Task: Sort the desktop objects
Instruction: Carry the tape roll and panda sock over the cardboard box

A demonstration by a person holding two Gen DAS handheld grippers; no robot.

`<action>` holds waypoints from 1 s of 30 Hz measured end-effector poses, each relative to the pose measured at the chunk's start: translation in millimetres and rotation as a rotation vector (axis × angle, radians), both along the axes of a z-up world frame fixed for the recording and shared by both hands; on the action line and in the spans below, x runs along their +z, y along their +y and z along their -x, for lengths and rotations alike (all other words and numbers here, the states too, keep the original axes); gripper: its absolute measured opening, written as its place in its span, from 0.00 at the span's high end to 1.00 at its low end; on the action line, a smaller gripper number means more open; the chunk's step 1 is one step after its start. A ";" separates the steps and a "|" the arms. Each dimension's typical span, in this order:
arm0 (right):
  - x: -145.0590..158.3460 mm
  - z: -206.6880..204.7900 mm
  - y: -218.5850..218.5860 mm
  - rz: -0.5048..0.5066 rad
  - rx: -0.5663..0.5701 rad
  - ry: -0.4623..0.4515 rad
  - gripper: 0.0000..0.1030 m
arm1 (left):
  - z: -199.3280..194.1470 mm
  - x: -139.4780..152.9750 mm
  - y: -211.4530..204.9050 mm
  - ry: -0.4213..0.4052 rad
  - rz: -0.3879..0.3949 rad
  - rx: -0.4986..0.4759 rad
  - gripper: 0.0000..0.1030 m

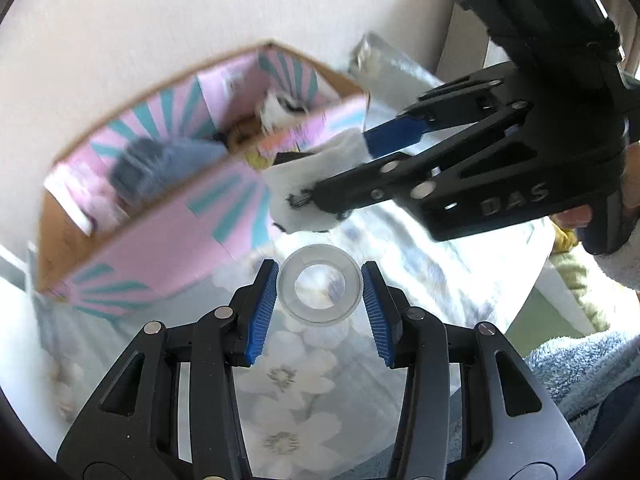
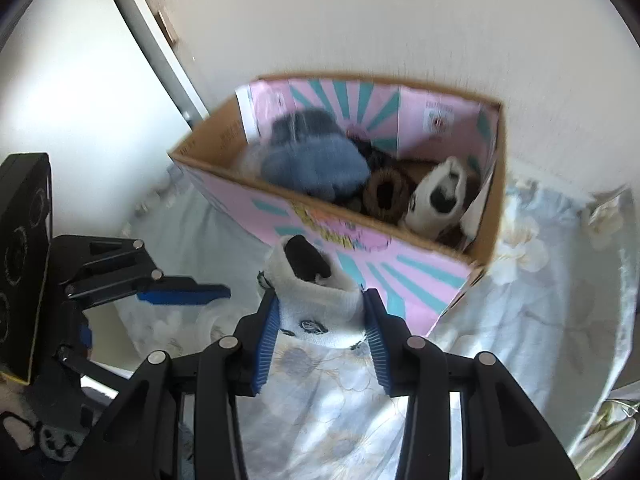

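Observation:
My left gripper (image 1: 320, 292) is shut on a clear plastic ring (image 1: 320, 285), like a tape roll, with a blue pad against each side of it, held above the flowered cloth. My right gripper (image 2: 322, 320) is shut on a rolled white sock (image 2: 316, 300) with a dark opening and small black marks. In the left wrist view the right gripper (image 1: 340, 168) carries that sock (image 1: 292, 184) just in front of the pink box (image 1: 180, 232). The pink cardboard box (image 2: 400, 268) with teal rays holds a fluffy blue bundle (image 2: 316, 160), a brown roll (image 2: 386, 194) and another white sock (image 2: 440, 196).
A pale flowered cloth (image 2: 540, 320) covers the table. A plain wall (image 2: 400, 20) stands right behind the box. A crinkled clear bag (image 1: 384, 64) lies to the right of the box. A person's hand (image 1: 576, 216) and blue fleece (image 1: 580, 368) are at the right.

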State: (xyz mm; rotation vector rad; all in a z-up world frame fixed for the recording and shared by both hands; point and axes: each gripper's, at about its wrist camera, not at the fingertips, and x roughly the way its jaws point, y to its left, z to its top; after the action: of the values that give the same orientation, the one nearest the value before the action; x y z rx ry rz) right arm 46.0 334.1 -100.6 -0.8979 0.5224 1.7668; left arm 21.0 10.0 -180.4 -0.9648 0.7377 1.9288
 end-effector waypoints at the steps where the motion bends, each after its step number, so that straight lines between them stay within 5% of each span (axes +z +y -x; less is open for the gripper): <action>1: 6.5 2.5 -2.7 -0.011 0.001 0.009 0.63 | 0.3 7.5 0.6 0.014 -0.002 0.000 0.62; 7: 53.0 16.2 -1.7 -0.087 0.005 -0.029 0.63 | 16.5 47.3 -6.6 0.061 -0.029 0.019 0.62; 12: 77.1 19.5 11.7 -0.119 -0.015 -0.063 0.63 | 70.0 68.9 1.6 0.058 -0.005 0.088 0.62; 20: 79.5 22.1 60.1 -0.042 -0.075 -0.079 0.63 | 132.1 97.8 3.4 0.048 0.030 0.145 0.62; 30: 71.3 24.4 101.2 0.059 -0.128 -0.108 0.63 | 185.9 87.7 7.6 -0.035 0.079 0.217 0.62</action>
State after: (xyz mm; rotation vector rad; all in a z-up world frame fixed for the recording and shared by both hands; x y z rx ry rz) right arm 21.6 435.3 -29.3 -0.9739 0.5521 1.5854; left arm -164.8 17.6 -92.8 -1.1647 0.7188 2.0758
